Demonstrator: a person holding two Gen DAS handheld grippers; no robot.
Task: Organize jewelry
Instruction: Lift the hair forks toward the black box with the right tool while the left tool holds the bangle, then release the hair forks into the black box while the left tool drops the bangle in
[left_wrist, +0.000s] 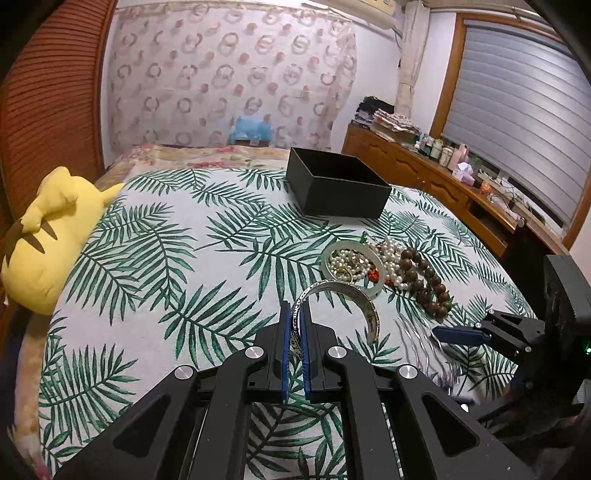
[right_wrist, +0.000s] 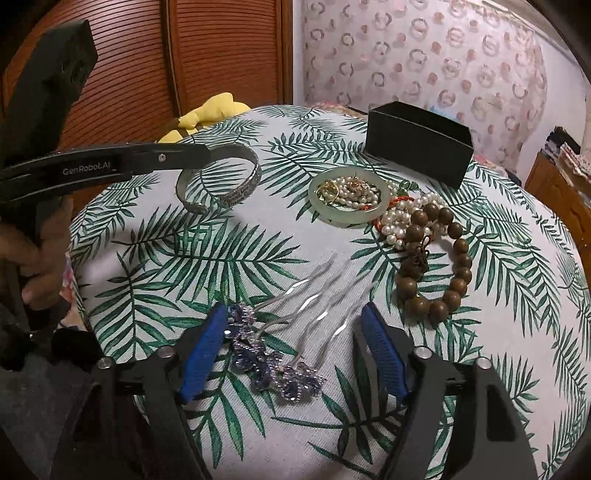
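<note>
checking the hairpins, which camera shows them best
The right wrist view: the purple jeweled hairpins lie whole on the leaf-print cloth between the open right claw. The left wrist view shows only blurred prongs.

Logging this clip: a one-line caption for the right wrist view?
Open right gripper straddles purple hairpins on the palm-print cloth; left gripper holds the silver bangle.
</note>
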